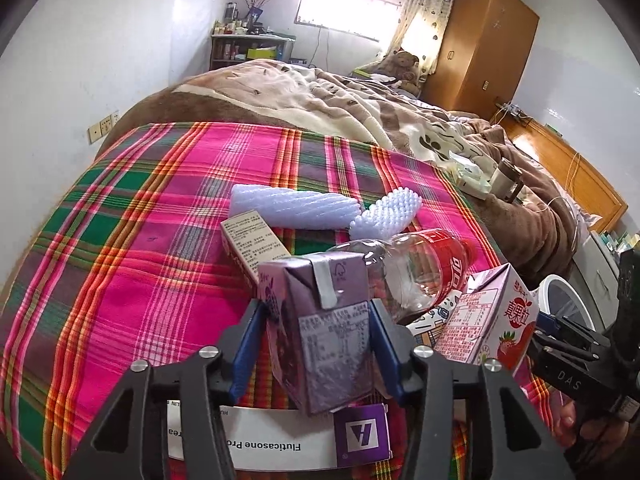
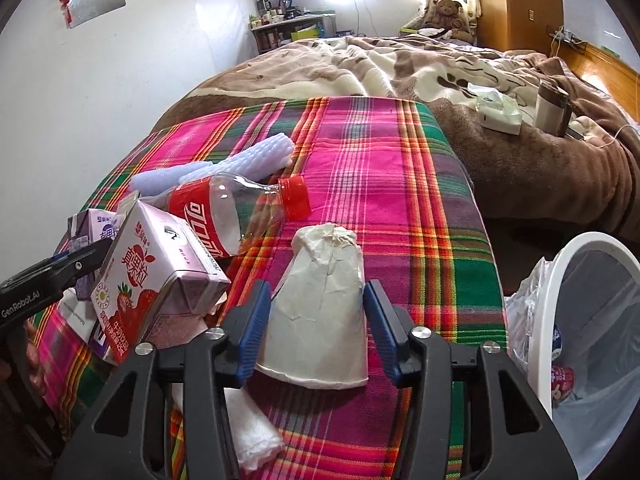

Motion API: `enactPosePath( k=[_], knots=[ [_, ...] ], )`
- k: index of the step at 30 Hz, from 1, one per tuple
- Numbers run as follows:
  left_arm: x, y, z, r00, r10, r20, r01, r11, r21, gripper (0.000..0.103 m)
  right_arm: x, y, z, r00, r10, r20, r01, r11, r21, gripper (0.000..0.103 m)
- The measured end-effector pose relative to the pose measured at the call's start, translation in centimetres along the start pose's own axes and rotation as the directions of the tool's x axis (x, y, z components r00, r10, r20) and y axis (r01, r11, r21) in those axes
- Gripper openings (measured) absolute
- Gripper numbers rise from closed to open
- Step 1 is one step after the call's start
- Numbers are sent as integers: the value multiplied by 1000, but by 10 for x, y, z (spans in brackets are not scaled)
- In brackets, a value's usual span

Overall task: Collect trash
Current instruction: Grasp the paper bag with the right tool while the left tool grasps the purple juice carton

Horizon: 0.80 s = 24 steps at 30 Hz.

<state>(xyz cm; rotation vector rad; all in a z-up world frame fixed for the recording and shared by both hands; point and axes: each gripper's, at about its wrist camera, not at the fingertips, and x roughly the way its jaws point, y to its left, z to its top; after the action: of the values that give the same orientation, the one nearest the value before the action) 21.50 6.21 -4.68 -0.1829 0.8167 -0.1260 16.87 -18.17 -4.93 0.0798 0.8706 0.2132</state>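
Purple juice carton (image 1: 320, 320) sits clamped betw. the left gripper (image 1: 318, 340) pads, just above the plaid cloth (image 1: 140, 260). Right gripper (image 2: 316, 320) is apart, fingers either side of a crushed paper cup (image 2: 324, 300) lying on the cloth, not pinching it. White bin (image 2: 592, 320) w/ liner stands beside the bed edge, right.

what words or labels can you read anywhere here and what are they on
"Flutcasone Pro...", seen upside down: white box under the left gripper.
"DAS": right gripper body.
"GenRobot.AI": left gripper body.
"真果粒": strawberry carton.
"可口可..." in white script: red label of the clear bottle.
Fine print on the purple carton, the strawberry carton and the beige box: too small to read.
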Motion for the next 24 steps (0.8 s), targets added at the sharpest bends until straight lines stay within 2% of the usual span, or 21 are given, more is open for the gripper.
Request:
enactPosePath(
  k=[4, 10, 24],
  knots=[
    [-4, 0, -2, 1000, 14, 13, -14, 1000, 4, 45, -4, -2, -1, 1000, -20, 19, 20, 1000, 4, 40],
    [-12, 0, -2, 999, 17, 36, -17, 1000, -6, 43, -10, -3, -3, 999, -6, 43, 6, 1000, 7, 36],
    [-47, -11, -3, 995, 16, 100, -17, 1000, 9, 43, -27, -5, -3, 995, 7, 101, -9, 1000, 15, 35]
  ],
)
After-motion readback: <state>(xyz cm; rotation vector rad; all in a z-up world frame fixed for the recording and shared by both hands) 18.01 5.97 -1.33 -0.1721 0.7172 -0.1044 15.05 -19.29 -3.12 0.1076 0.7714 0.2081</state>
